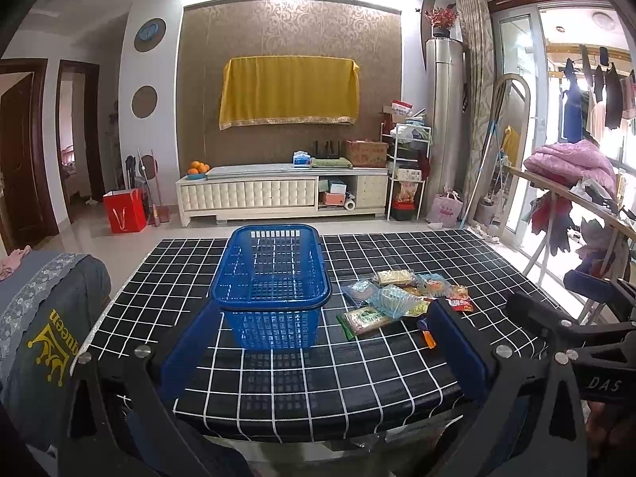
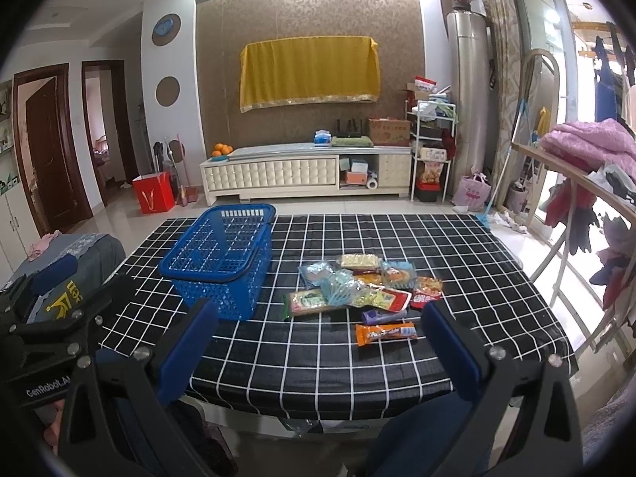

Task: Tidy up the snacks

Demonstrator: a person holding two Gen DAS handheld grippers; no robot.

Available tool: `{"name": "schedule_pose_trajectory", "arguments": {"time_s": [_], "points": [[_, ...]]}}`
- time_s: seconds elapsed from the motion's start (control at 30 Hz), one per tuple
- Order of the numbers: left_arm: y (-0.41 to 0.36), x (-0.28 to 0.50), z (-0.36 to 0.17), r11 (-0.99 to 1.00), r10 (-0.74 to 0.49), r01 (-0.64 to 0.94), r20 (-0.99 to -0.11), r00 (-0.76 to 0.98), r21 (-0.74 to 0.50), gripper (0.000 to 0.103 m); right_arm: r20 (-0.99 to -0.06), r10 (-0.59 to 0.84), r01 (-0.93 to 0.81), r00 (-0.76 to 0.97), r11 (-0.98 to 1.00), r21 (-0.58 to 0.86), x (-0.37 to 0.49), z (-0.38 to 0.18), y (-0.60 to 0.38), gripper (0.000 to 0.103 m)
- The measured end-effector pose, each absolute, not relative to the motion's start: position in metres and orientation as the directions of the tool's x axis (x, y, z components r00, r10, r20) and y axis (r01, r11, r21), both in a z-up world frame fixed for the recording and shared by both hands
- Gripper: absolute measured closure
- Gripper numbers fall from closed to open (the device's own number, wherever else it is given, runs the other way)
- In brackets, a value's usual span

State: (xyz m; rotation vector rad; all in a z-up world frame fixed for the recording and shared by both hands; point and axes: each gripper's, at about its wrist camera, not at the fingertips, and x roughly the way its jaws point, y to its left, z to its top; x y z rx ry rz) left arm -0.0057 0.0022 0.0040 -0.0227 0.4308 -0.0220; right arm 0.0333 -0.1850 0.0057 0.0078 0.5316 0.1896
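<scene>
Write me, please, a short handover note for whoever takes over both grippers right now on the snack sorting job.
Left gripper: open, empty, held off the near table edge facing the blue basket.
Right gripper: open, empty, facing the snack pile.
The basket stands upright on the checked tablecloth and looks empty. All snacks lie loose to its right; an orange bar sits nearest, apart from the pile.
Done: nothing packed yet.
Left: every snack still has to go into the basket; the orange bar looks like the easiest first pick for the right gripper.
</scene>
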Motion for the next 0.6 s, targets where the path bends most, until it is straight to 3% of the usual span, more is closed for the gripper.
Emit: {"name": "schedule_pose_trajectory", "arguments": {"time_s": [0.6], "points": [[0.0042, -0.0050, 0.0019, 0.999, -0.023, 0.009, -0.422, 0.906, -0.036, 0.000, -0.507, 0.190, -0.187, 0.841, 0.981, 0.058, 0.0338, 0.0039, -0.1841, 0.000]]}}
